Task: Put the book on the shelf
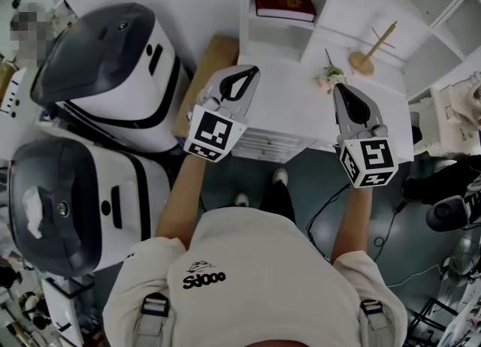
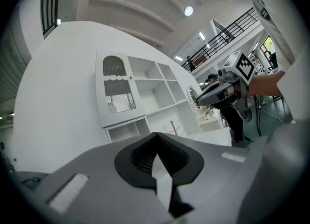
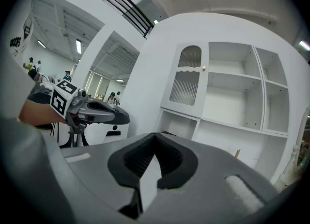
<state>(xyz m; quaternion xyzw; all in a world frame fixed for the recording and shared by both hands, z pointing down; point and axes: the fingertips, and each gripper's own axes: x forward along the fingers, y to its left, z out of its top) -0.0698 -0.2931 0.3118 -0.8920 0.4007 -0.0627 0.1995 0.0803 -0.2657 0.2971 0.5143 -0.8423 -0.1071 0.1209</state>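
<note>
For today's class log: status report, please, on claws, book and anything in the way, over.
Left claw shut, empty. Right claw shut, empty. Book lies flat on shelf. Nothing seen in the way.

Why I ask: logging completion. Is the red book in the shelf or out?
In. In the head view the red book lies flat inside a compartment of the white shelf, resting on its board.

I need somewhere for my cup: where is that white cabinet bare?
The countertop left of the flowers is bare, and so is the cubby under the red book. The flowers and wooden stand crowd the right.
</note>
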